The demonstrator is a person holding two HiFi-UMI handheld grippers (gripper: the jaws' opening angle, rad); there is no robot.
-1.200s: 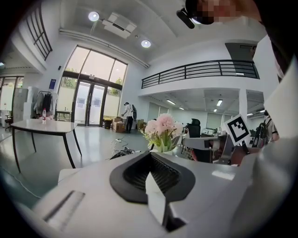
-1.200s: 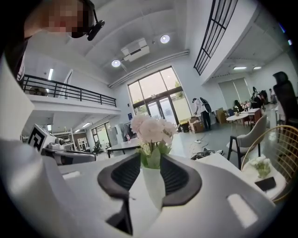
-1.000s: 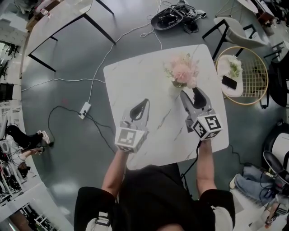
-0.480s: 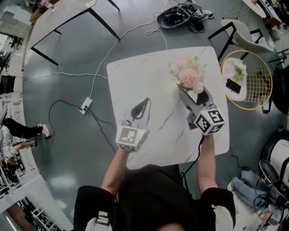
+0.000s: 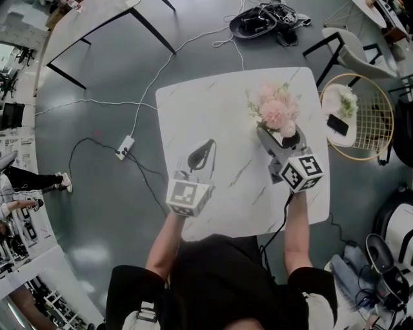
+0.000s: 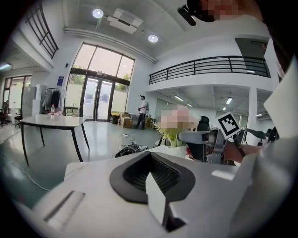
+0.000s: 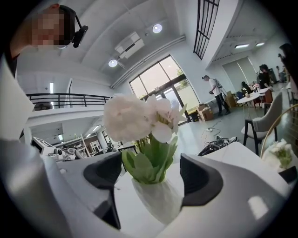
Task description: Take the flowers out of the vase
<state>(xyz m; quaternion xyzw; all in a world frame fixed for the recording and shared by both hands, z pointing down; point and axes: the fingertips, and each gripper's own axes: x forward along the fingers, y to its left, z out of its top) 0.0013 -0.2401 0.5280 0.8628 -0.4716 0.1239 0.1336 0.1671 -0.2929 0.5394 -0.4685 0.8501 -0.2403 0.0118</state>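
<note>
Pink and white flowers (image 5: 276,111) with green leaves stand in a white ribbed vase (image 7: 156,197) at the far right of the white marble table (image 5: 213,103). My right gripper (image 5: 277,134) reaches in under the blooms. In the right gripper view it (image 7: 151,169) is open, its jaws have just been opening, and the vase and leaves stand between the black pads (image 7: 200,179) without being pressed. My left gripper (image 5: 205,148) hovers over the table's middle, shut on nothing, its pads (image 6: 151,172) meeting.
A yellow wire side table (image 5: 371,116) with a phone and a small plant stands to the right. A chair (image 5: 348,45) is behind it. Cables and a power strip (image 5: 124,147) lie on the floor to the left. Another table (image 5: 97,19) is at the far left.
My right gripper has moved forward to the flowers with its jaws spread wider, and they now stand on either side of the vase. The left gripper has barely shifted.
</note>
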